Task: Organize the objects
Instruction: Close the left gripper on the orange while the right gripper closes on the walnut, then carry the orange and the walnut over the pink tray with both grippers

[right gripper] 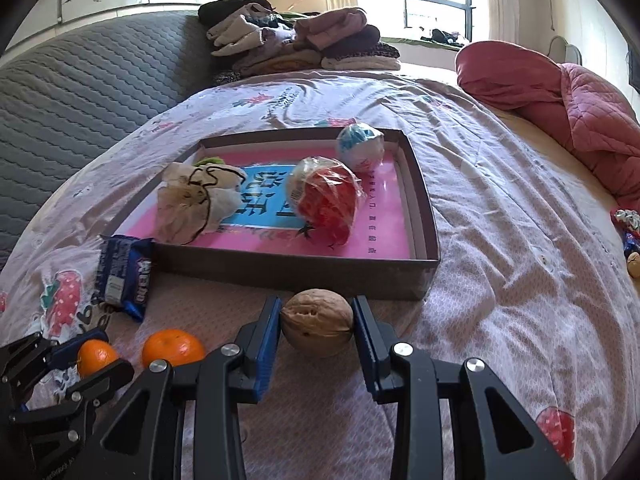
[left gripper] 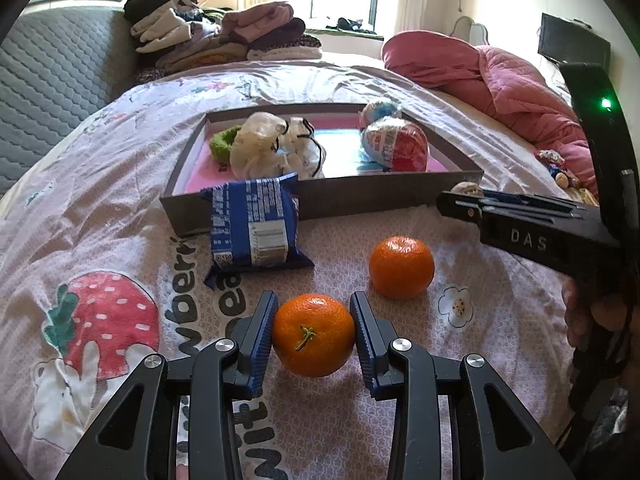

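Two grips: left gripper (left gripper: 314,334) pinching round orange tangerine (left gripper: 313,335) on strawberry-print bedsheet (left gripper: 100,240), right gripper (right gripper: 316,322) clamped on brown wrinkled walnut (right gripper: 317,322) just before shallow brown cardboard tray (right gripper: 288,272). Second orange tangerine (left gripper: 401,266) loose nearby, blue foil snack packet (left gripper: 254,226) against tray front.
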Demonstrator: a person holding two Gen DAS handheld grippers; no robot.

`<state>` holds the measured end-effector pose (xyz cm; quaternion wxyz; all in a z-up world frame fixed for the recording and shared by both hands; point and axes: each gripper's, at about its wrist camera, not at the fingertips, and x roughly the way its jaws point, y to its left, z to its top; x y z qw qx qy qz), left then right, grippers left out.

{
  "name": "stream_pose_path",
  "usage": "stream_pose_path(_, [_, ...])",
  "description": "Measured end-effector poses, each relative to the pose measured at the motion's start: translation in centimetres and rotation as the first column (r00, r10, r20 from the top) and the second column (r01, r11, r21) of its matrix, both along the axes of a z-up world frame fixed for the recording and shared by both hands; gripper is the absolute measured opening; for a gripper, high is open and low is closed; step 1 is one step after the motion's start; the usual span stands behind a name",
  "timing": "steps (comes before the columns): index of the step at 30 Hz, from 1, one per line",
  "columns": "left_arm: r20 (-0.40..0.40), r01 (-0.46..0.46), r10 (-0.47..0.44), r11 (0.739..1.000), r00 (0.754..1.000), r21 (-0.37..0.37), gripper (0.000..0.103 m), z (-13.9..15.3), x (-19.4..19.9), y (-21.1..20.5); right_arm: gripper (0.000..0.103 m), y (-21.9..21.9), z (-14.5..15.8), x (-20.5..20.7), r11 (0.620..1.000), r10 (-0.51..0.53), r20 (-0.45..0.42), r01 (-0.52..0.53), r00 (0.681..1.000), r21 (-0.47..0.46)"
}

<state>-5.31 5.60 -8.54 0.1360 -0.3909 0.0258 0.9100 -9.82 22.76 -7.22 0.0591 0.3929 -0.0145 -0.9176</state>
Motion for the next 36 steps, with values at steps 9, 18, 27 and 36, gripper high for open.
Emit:
stream_pose_path(9, [-0.049,-0.031,0.030,1.000,0.998,-0.005,0.038,2.3,1.1,-0.6,0.036,-1.0,2.7,2.4,0.999,0.036,-0.059,-0.035,0.998,0.009])
stream_pose_path(18, [-0.115,-0.053,0.049,0.998,0.992,-0.030,0.038,5.8,2.1,-0.4,0.036,-2.0,6.6,4.7,0.997,0.073,-0.140,-0.071,0.987,0.017])
stream_pose_path(27, [-0.173,-0.093,0.090,0.996,0.981,-0.007,0.038,10.0,2.1,-1.6,0.036,-2.8,10.2,6.1,0.997,0.082,-0.231,-0.077,0.970,0.030])
stream_pose_path(36, [-0.224,-0.115,0.116,0.993,0.968,0.019,0.038,13.7,2.1,-2.7,0.036,-3.8,13.3,7.1,0.993,0.121,-0.285,-0.113,0.951,0.044])
